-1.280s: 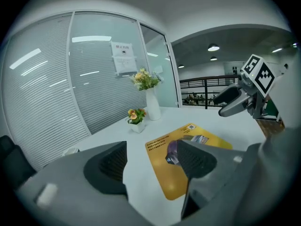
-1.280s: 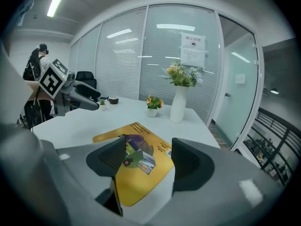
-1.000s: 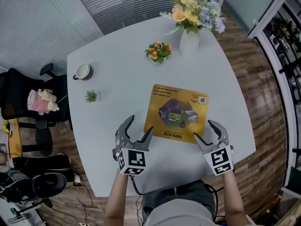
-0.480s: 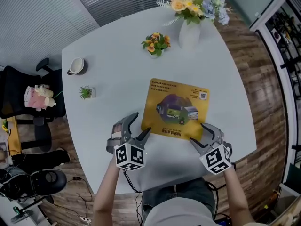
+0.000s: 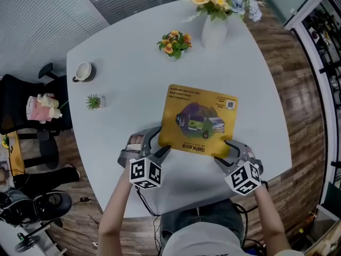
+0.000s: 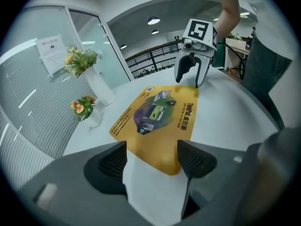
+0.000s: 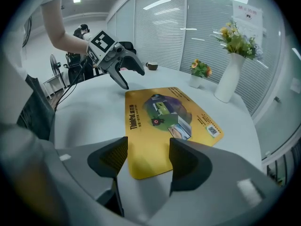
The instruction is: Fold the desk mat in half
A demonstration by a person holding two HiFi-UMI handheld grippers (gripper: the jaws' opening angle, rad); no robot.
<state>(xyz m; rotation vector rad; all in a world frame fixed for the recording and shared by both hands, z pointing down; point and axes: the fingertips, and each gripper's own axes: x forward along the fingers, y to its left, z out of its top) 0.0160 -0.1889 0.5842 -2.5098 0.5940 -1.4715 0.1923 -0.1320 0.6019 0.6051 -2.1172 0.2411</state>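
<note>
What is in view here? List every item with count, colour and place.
table: one, pale grey, centre
desk mat: one, yellow with print, flat on the table's near side
tall vase: one, white, holding yellow and blue flowers, far edge
small potted flowers: one, orange blooms, left of the vase
cup: one, white, far left of table
tiny plant: one, green, left edge
office chair: one, black, beside the table at left
left gripper: one, grey, fingers apart at mat's near left corner
right gripper: one, grey, fingers apart at mat's near right corner
</note>
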